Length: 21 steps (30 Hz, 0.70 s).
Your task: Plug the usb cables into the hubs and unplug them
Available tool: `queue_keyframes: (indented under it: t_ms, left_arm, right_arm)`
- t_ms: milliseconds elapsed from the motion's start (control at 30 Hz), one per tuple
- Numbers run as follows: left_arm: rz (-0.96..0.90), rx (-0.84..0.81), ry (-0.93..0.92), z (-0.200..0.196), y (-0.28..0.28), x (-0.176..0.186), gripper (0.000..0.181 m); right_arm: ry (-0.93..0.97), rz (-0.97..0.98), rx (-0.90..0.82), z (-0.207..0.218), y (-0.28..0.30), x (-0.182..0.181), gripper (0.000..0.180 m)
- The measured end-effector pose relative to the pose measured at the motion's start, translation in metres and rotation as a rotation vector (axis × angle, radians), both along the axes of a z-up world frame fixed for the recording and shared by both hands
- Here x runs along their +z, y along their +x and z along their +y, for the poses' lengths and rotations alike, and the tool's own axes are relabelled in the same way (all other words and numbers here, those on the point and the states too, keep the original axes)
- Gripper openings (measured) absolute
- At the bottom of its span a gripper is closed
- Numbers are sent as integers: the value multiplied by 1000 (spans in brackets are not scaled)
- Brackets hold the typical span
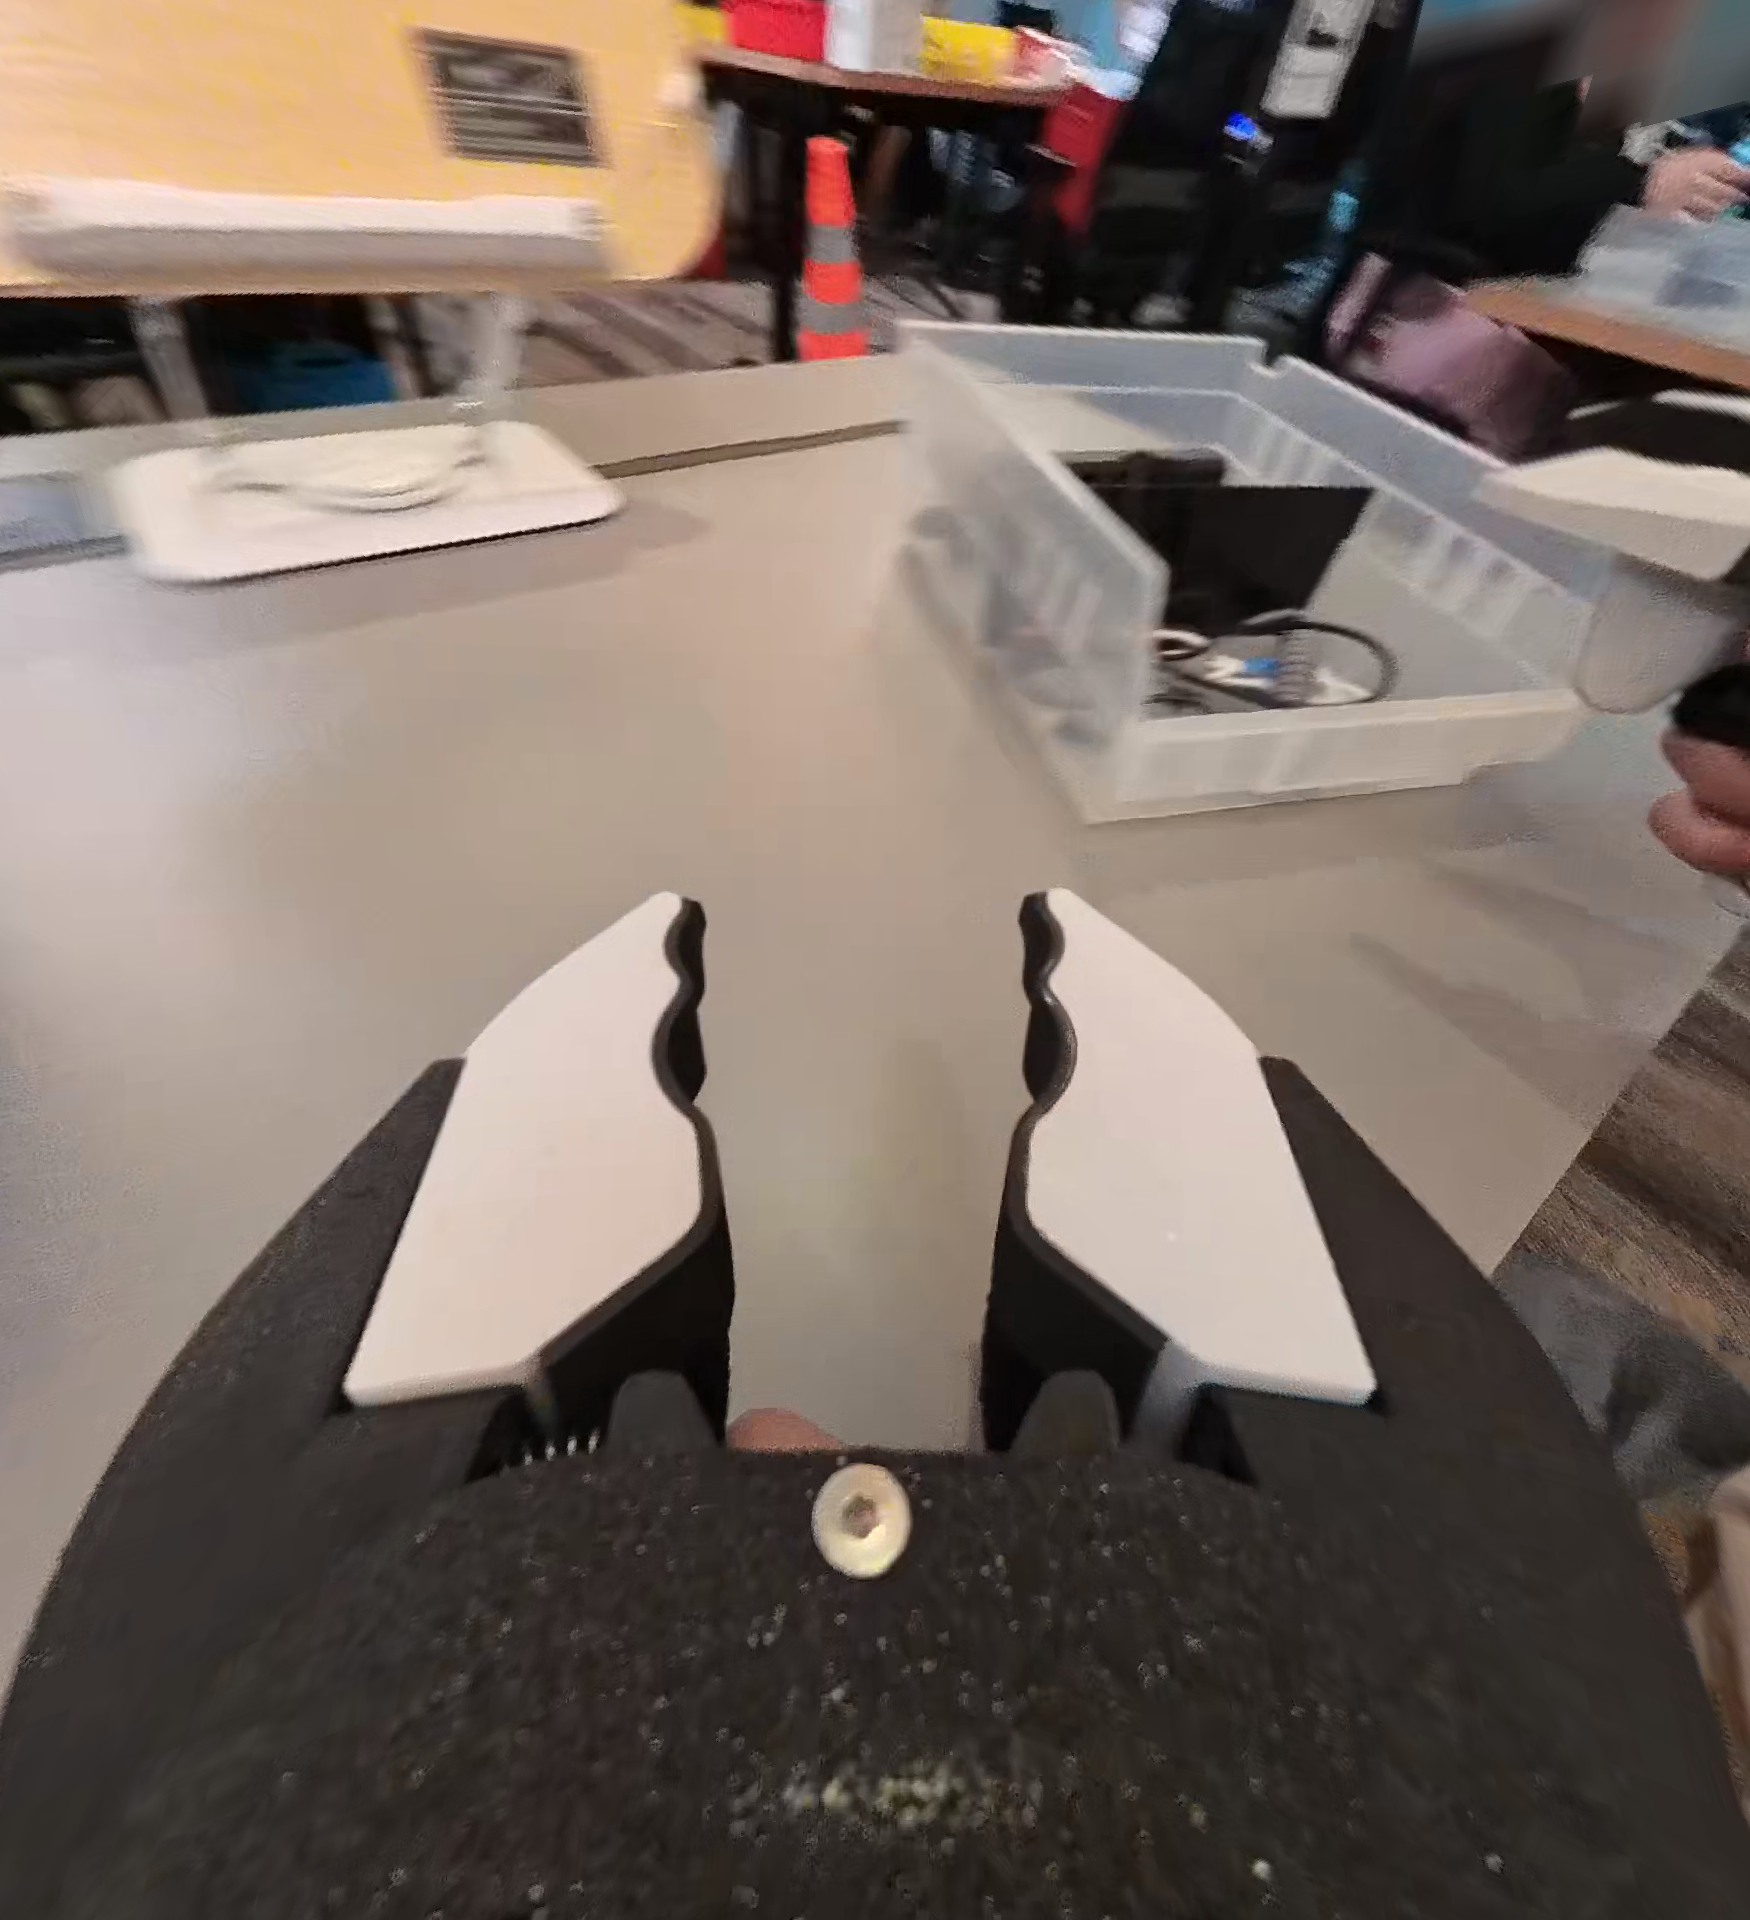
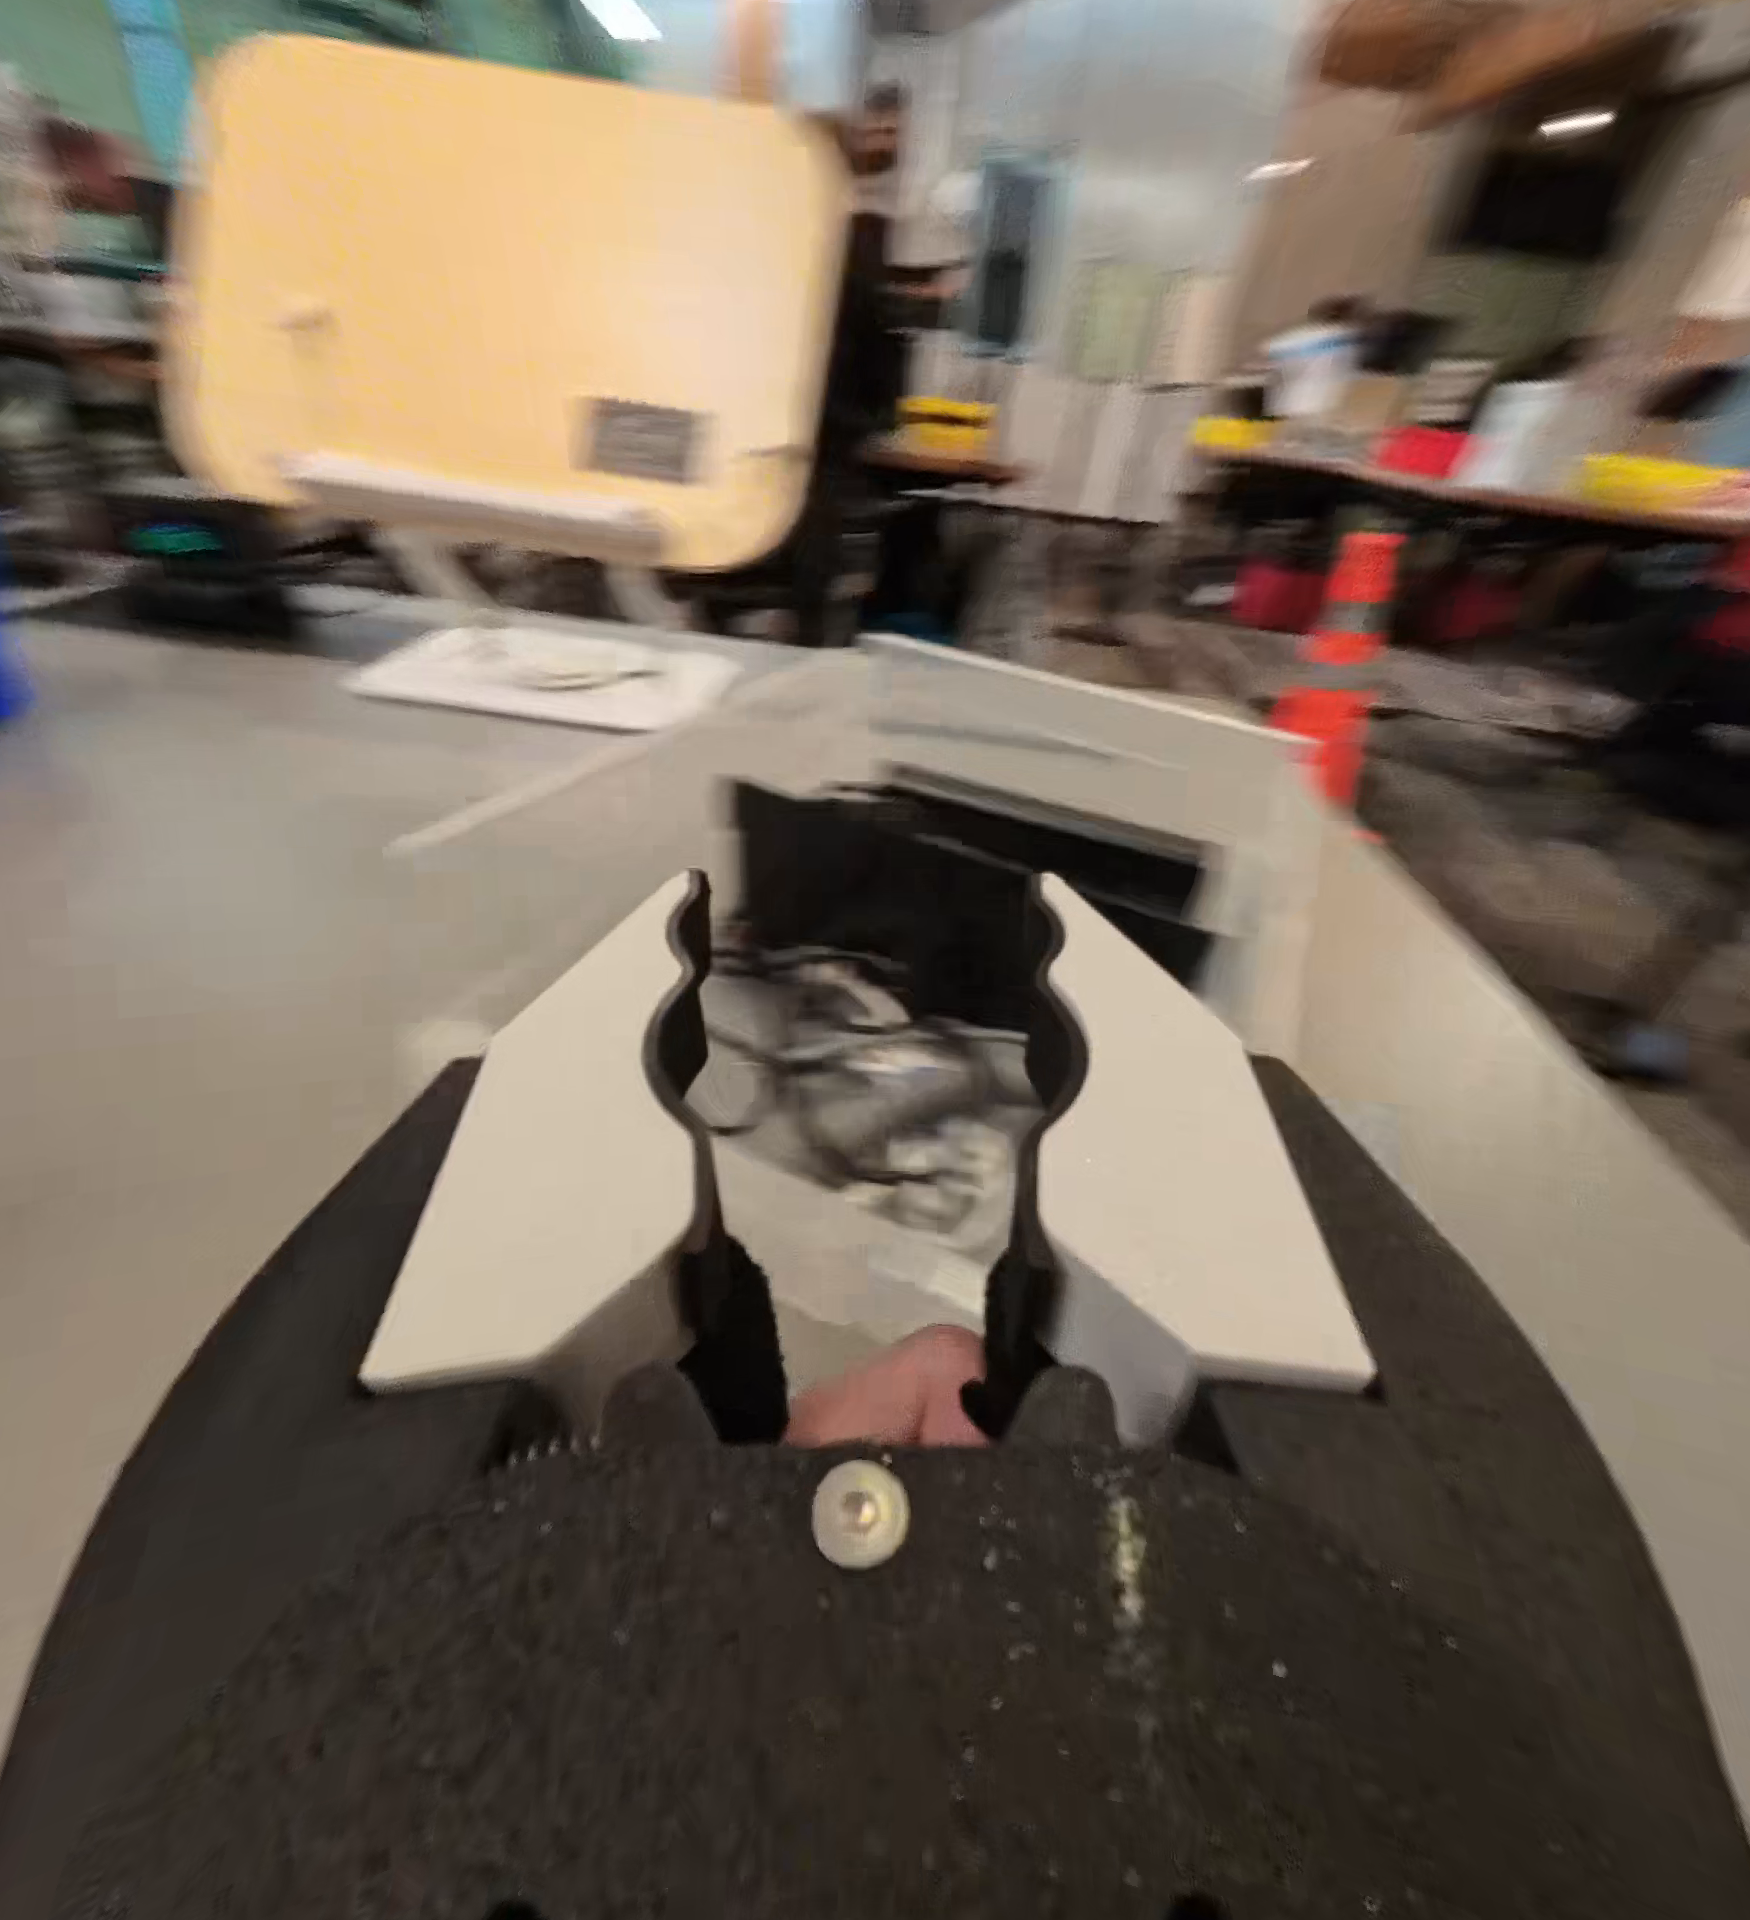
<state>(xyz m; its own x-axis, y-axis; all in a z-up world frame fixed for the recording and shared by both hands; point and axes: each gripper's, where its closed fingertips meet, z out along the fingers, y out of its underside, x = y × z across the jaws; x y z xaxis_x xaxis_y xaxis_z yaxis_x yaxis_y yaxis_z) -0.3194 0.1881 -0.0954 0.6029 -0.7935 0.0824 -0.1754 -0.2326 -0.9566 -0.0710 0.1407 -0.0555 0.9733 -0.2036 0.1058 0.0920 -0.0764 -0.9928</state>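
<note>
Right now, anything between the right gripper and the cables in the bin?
Nothing visible. The right gripper is open and empty, aimed over the clear bin's near wall at the tangled cables inside. Only that low wall lies below the approach. The view is blurred, so small obstructions can't be ruled out.

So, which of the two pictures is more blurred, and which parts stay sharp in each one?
Right wrist view: more blurred, the clear bin and the cables inside it smear, while the right gripper stays sharp. Left wrist view: the left gripper and the grey table read clearly; the bin is only soft, and the wooden board behind is streaked. Both views bend lines at the edges.
</note>
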Motion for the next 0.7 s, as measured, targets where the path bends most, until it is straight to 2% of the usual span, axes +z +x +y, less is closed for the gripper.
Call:
queue_keyframes:
  t_ms: [67,167,233,300,400,567,700]
  left_arm:
    - [16,-56,1,8,53,4,55]
    - [46,-121,-62,25,123,-2,54]
    - [69,-137,-131,32,156,-15,50]
    - [114,-127,-181,36,176,-30,37]
    - [143,-22,-159,45,179,-37,13]
    - [112,83,-5,45,152,-18,4]
    - [102,175,72,50,86,0,4]
  right_arm:
    - [-41,32,-206,-20,48,-8,54]
    - [-174,187,-206,-24,66,-49,54]
    - [-279,202,-200,-23,65,-75,53]
    - [-277,203,-256,-21,71,-77,26]
    - [-282,222,-351,-19,84,-78,5]
    - [-287,181,-340,-19,62,-73,2]
    - [-209,134,-228,2,8,-52,3]
